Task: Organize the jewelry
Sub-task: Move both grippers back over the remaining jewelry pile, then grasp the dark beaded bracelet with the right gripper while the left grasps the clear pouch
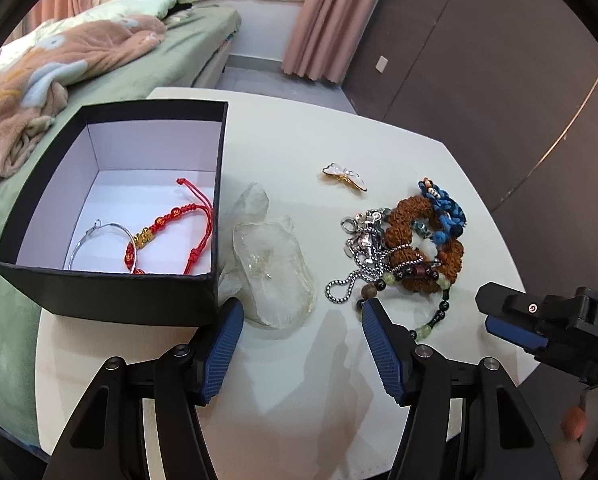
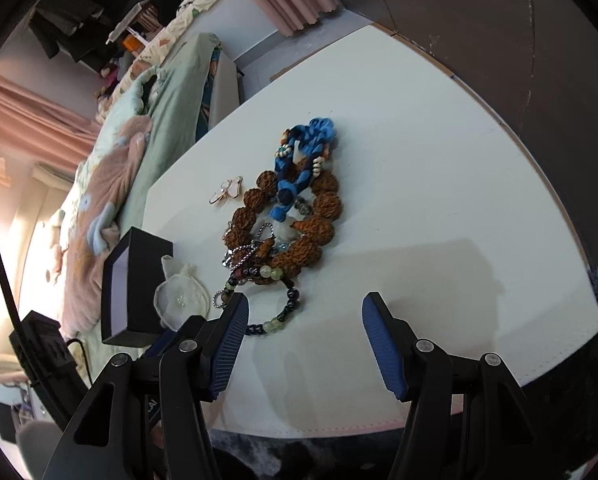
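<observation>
A black box (image 1: pixel 111 292) with a white inside stands at the table's left; a red cord bracelet (image 1: pixel 179 224) and a silver bangle (image 1: pixel 99 240) lie in it. A clear plastic pouch (image 1: pixel 275 268) lies right of the box. Further right sits a tangle of jewelry: a brown seed bracelet (image 1: pixel 415 236), a blue knotted cord (image 1: pixel 447 208), a silver chain (image 1: pixel 359 264) and a dark bead string (image 1: pixel 439 312). A white butterfly brooch (image 1: pixel 345 176) lies apart. My left gripper (image 1: pixel 303 312) hovers open over the pouch's near edge. My right gripper (image 2: pixel 305 308) is open, empty, beside the bead string (image 2: pixel 287 312).
The white table (image 1: pixel 307 392) ends close in front and at the right. A bed with a green cover (image 1: pixel 147 68) and a pink blanket (image 1: pixel 55 68) borders its left side. Dark cabinets (image 1: pixel 479 40) and a pink curtain (image 1: pixel 331 20) stand behind. The right gripper's body (image 1: pixel 539 320) shows at right.
</observation>
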{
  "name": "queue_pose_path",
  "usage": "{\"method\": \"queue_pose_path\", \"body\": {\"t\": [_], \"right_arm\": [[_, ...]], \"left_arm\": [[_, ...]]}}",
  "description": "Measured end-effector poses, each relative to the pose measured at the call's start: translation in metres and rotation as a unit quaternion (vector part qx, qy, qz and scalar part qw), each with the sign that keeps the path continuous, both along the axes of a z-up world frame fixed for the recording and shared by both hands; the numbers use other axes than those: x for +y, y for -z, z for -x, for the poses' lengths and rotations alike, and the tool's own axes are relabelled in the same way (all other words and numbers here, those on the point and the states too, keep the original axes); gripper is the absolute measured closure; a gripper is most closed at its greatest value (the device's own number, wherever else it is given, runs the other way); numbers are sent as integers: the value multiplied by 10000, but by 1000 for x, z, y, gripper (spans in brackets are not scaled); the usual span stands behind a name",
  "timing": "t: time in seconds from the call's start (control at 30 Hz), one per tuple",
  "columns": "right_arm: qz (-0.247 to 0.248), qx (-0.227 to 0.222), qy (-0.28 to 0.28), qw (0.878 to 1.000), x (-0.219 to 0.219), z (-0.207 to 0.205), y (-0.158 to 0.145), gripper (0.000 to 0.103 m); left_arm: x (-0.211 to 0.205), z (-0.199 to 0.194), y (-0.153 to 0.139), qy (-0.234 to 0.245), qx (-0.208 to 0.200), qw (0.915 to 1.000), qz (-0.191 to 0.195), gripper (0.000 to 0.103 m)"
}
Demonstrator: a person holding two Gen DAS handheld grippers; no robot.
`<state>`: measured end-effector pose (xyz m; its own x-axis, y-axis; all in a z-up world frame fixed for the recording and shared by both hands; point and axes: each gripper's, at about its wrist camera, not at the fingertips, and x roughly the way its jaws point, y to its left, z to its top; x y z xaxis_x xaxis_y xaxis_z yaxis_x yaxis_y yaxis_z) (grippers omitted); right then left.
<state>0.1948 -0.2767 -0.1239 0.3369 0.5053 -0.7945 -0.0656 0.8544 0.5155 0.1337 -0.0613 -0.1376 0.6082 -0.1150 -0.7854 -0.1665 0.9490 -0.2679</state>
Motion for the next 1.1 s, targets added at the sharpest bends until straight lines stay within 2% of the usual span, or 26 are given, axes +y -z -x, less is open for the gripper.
{"method": "queue_pose_path", "body": {"t": [0.17,0.2,0.27,0.3,0.33,0.37,0.4,0.5,0.83,0.93,1.0,1.1], "right_arm": [[137,7,-66,9999,7,-1,2,42],[145,12,-69,9999,7,-1,2,42],[165,17,-62,9998,8,-1,3,42],[177,24,-56,9998,7,0,4,42],[182,34,-49,9998,7,-1,4,42],[183,36,-47,9998,6,-1,4,42],[187,33,-48,9998,7,-1,4,42],[188,41,-67,9998,8,-3,6,42],[115,57,-137,9998,17,-7,12,44],[158,21,-209,9997,23,-7,12,55],[145,45,-281,9995,27,-8,14,71],[158,83,-326,9993,31,-9,16,88]], "left_arm": [[-3,-1,0,-70,-54,9998,-187,42],[-2,-2,0,-94,-60,9997,-234,46],[0,-2,0,-208,-63,9992,-339,59],[4,-3,1,-290,-56,9989,-369,75],[9,-3,1,-388,-39,9986,-355,99],[17,-4,4,-436,33,9989,-149,103],[24,-3,5,-480,4,9988,76,103],[34,-3,5,-502,31,9983,306,103],[31,7,-19,-162,-393,9969,666,103],[33,10,-26,-76,-511,9955,796,103],[35,13,-35,28,-653,9939,885,103],[37,14,-49,195,-857,9914,967,103]]}}
